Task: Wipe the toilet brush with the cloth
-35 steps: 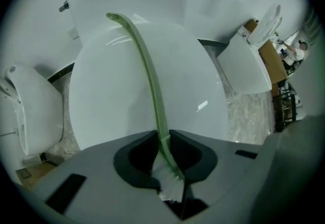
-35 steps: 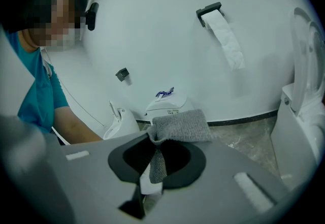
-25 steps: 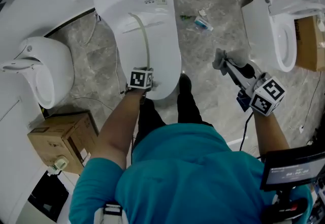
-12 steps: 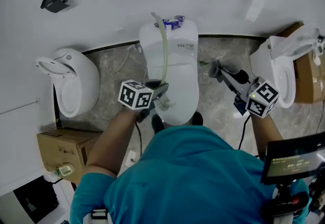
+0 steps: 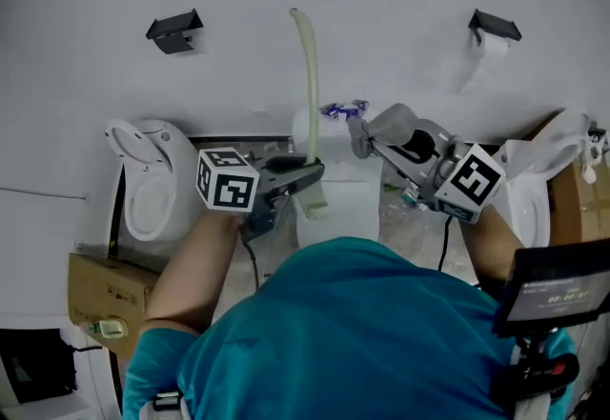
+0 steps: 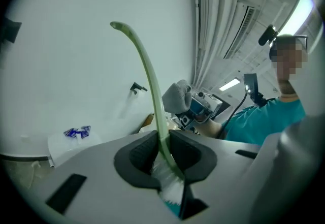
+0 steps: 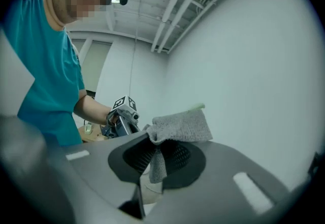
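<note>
Three toilets along the white wall, the middle toilet [image 5: 349, 201] below both grippers; cardboard box [image 5: 100, 287] lower left. Toilet brush [image 5: 309, 75]: pale green curved handle, white bristles, upright in mid-air, pinched by left gripper [image 5: 311, 176]. Cloth [image 5: 389, 127]: grey, bunched, clamped in right gripper [image 5: 370, 140], near the handle.

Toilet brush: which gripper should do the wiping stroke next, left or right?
Right. The right gripper is shut on the cloth, near the toilet brush. The left gripper grips the toilet brush, so it should probably just hold it steady.
</note>
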`<state>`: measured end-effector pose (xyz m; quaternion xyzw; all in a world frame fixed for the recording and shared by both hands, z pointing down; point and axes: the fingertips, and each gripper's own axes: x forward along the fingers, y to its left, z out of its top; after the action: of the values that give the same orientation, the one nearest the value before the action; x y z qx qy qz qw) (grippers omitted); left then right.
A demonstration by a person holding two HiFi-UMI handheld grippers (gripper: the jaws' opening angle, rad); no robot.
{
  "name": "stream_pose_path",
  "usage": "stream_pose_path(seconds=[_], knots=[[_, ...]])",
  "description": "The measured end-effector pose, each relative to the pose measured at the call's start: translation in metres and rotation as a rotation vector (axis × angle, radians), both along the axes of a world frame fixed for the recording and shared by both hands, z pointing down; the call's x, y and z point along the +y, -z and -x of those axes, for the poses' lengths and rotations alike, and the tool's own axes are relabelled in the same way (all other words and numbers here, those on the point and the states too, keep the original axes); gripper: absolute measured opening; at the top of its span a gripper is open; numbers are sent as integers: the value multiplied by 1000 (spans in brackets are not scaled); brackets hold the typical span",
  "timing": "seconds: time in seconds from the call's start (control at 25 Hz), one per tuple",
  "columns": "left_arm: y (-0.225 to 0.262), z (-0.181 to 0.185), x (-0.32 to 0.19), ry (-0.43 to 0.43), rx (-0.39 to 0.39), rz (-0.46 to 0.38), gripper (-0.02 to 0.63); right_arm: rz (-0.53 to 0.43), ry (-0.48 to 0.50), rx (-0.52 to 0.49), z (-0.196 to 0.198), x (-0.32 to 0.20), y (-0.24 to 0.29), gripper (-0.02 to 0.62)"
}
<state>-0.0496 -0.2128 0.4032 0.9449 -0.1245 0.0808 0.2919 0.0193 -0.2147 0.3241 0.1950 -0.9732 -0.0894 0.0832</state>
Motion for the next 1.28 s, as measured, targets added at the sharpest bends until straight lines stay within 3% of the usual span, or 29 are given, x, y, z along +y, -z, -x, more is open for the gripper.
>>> stream_pose_path(seconds=[0.24, 0.52, 0.8, 1.28], knots=[[31, 3, 0, -50, 47, -15, 72, -207, 155, 154, 55, 18, 17, 35], [27, -9, 5, -105, 13, -35, 72, -267, 255, 276, 77, 28, -8, 34], [21, -16, 10, -145, -58, -66, 72, -335, 236, 368, 76, 26, -21, 34], [16, -18, 18, -218, -122, -136, 72, -381, 181, 376, 65, 26, -15, 35]])
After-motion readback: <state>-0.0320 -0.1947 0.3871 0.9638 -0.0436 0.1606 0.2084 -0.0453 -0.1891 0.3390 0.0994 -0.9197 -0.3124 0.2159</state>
